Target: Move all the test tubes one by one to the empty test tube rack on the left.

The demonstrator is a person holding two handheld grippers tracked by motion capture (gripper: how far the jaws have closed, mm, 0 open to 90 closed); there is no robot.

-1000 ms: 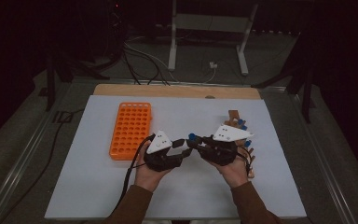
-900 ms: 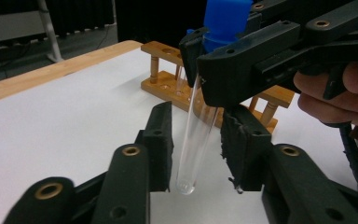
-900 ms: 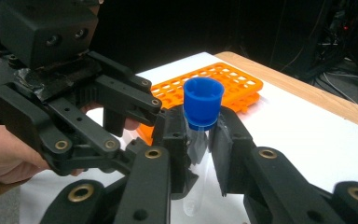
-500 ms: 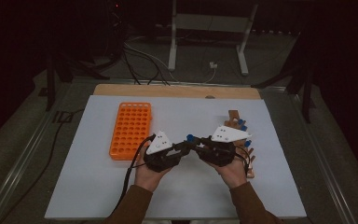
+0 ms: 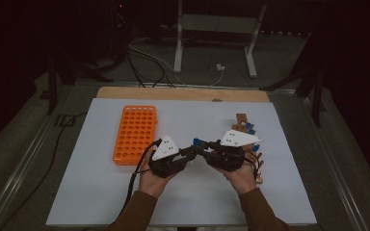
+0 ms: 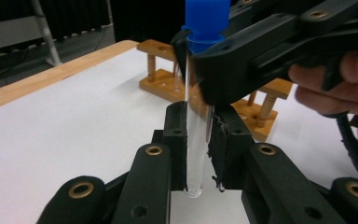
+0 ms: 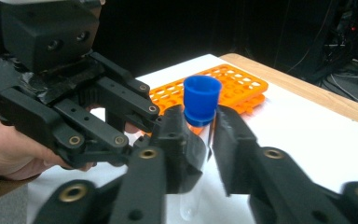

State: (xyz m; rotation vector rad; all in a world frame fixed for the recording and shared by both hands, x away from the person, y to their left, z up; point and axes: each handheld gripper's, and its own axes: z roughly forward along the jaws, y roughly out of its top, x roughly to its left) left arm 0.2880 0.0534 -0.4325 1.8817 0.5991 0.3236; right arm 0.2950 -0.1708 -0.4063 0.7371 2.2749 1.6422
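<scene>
Both tools grip one blue-capped test tube (image 6: 196,140): left tool (image 6: 196,154) clamps its lower body, right tool (image 7: 200,135) clamps below the cap.

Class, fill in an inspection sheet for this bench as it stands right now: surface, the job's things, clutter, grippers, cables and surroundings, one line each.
Surface: white mat on a wooden table top.
Job's things: clear blue-capped test tube upright between both grippers; orange tube rack at left; wooden rack with blue-capped tubes at right.
Clutter: nothing seen.
Grippers: left gripper shut on the tube's lower part; right gripper jaws on either side of it just under the cap, grip unclear.
Cables: left gripper's cable trails toward the person.
Surroundings: dark floor, metal stand, loose floor cables.
</scene>
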